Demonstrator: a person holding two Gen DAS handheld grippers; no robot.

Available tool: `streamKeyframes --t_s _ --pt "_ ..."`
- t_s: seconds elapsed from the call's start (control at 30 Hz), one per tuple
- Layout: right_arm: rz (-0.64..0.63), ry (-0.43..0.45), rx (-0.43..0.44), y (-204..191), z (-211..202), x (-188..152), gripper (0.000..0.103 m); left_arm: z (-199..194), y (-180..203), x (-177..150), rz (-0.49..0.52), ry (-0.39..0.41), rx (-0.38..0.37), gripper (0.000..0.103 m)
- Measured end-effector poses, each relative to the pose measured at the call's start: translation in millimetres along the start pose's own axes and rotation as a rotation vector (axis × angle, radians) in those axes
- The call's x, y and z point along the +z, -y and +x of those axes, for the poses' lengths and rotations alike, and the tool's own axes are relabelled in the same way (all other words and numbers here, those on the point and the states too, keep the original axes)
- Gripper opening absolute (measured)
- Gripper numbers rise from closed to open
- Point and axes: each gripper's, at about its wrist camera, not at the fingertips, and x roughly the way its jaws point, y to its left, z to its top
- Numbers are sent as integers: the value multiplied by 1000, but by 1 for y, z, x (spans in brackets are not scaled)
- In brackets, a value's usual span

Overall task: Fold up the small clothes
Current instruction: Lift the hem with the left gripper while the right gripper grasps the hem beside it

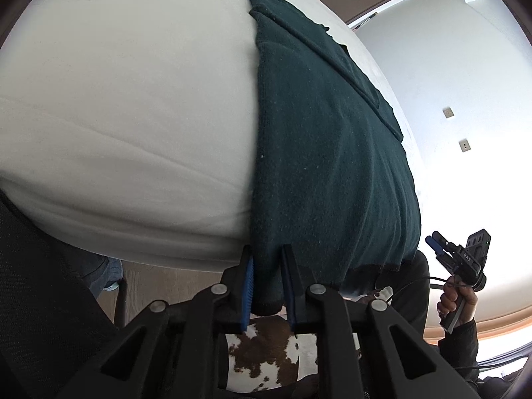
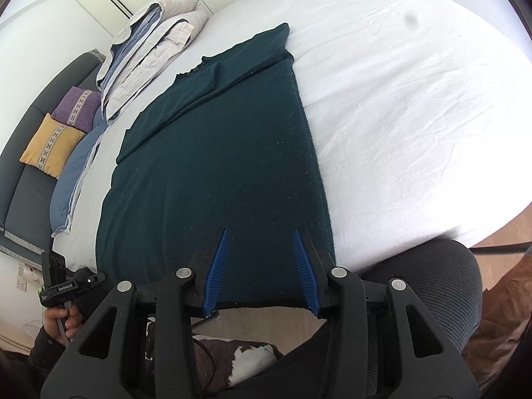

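Garment: dark green knit sweater (image 2: pixel 216 166), spread flat along the bed, centre of the right wrist frame; near hem hangs over the bed edge; a sleeve lies folded across its upper part.
Left gripper (image 1: pixel 268 286): pinching the hem corner of the sweater between blue pads, bottom centre of the left wrist frame.
Right gripper (image 2: pixel 261 272): spread wide, fingers lying over the hem, not closed on it.
Bed (image 2: pixel 415 99): white sheet, wrinkled, fills the right of the frame.
Folded duvet (image 2: pixel 146 43): grey and blue, upper left, beside the sweater.
Cushions: yellow cushion (image 2: pixel 50 146) and purple cushion (image 2: pixel 78 108), far left.
Cowhide rug (image 1: pixel 262 355): brown and white, bottom centre, below the bed edge.
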Motion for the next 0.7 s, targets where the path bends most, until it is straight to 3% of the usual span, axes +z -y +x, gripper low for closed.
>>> streamKeyframes --t_s 0.07,0.4,0.7 --pt "6 -5 -16 4 -3 1 39 1 -1 1 -7 2 4 8" --pt "54 -169 -112 25 23 -5 39 -1 8 1 33 23 44 6" --pt "-63 -258 -197 16 43 -1 38 -11 12 2 49 55 52 6"
